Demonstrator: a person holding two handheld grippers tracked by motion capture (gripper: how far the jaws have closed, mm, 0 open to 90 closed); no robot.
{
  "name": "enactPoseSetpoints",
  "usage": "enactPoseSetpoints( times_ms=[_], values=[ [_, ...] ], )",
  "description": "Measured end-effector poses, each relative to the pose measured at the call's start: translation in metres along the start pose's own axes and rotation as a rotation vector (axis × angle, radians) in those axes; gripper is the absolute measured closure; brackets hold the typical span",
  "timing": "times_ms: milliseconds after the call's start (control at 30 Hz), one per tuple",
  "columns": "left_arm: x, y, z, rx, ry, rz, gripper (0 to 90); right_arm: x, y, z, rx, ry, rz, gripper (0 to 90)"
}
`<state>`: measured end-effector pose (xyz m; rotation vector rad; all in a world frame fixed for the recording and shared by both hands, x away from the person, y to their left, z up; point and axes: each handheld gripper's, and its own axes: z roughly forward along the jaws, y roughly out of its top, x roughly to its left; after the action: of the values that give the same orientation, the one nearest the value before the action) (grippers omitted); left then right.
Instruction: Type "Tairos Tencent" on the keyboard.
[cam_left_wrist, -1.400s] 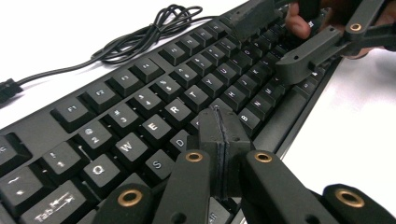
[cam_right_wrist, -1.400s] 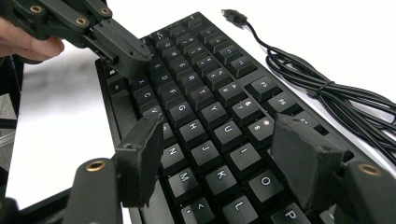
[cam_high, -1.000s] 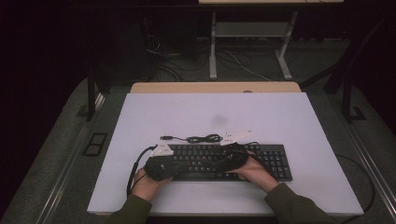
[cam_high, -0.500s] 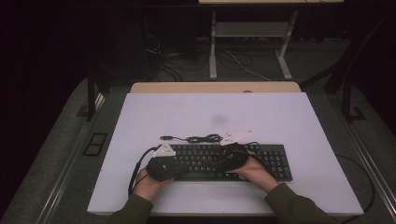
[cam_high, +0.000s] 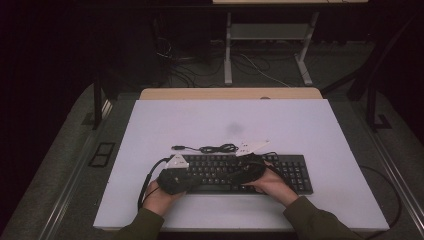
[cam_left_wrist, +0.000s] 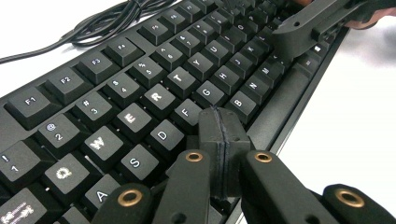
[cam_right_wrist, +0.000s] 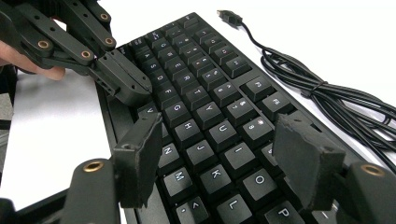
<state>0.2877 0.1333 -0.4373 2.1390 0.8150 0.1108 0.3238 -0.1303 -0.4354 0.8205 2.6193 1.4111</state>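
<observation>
left gripper (cam_left_wrist: 223, 140) with jaws pressed together over a black keyboard (cam_high: 280, 172) on a white table (cam_high: 300, 130); right gripper (cam_right_wrist: 219, 163) jaws spread wide above the keys.

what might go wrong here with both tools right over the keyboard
The left tool, its jaws shut together, sits low over the keyboard near the C and V keys; pushing down may press two keys at once. The right tool is open, jaws straddling several keys, and could snag a keycap. The coiled cable lies loose beside the keyboard and could catch.
</observation>
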Motion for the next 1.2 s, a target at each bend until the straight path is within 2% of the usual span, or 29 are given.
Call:
enactPoseSetpoints(
  times_ms=[733,1200],
  values=[
    [-0.0013,0.0019,-0.0029,-0.018,-0.001,-0.005,89.4,0.0,0.0003,-0.0007,-0.005,0.0,0.003,33.0],
    [0.0034,0.0072,-0.0057,-0.027,0.006,0.011,89.4,0.0002,0.0,-0.0002,0.001,0.001,0.001,33.0]
  ],
)
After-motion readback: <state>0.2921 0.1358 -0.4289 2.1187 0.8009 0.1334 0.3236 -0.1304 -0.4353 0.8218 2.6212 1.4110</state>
